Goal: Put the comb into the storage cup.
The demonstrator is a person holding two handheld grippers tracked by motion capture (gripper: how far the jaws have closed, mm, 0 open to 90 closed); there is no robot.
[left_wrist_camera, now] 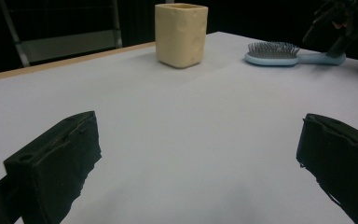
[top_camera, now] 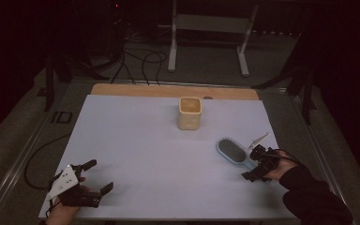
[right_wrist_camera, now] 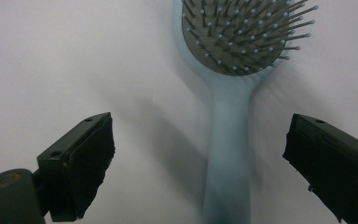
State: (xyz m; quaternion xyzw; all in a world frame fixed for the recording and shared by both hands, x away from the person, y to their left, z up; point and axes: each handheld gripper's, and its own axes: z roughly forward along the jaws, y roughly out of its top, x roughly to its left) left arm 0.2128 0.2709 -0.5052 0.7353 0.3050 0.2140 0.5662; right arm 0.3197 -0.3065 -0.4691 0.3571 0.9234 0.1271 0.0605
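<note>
A light blue hairbrush lies bristles up on the white table sheet at the right, its handle pointing toward the person. My right gripper is open and straddles that handle. In the right gripper view the handle of the brush runs up between the two black jaws with a gap on each side, and my right gripper touches nothing. My left gripper rests open at the near left corner with nothing between its jaws. A cream square cup stands upright at the back centre.
From the left gripper view the cup is far ahead, the hairbrush to its right, and the other gripper is at the brush's handle. A wooden strip edges the table's far side. A metal stand and cables lie on the floor beyond.
</note>
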